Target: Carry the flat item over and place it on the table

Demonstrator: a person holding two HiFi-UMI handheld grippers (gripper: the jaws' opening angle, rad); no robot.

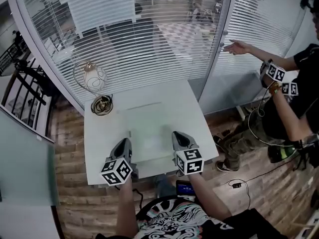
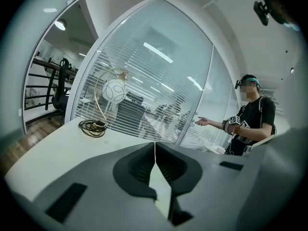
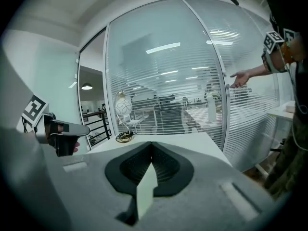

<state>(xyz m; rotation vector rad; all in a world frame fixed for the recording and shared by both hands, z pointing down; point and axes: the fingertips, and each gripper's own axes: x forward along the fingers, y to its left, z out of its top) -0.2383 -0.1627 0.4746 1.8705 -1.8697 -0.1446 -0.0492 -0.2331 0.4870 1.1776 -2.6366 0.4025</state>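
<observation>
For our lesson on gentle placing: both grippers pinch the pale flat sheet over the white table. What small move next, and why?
Probably lower the sheet level onto the table: the left gripper and right gripper are shut on its near edge, and bare tabletop lies beneath it.

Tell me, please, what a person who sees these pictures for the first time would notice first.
First, the pale flat sheet over the white table, its near edge clamped in the left tool and the right tool. Then the round lamp at the table's far left corner, and a person at the right stretching a hand toward the blinds.
</observation>
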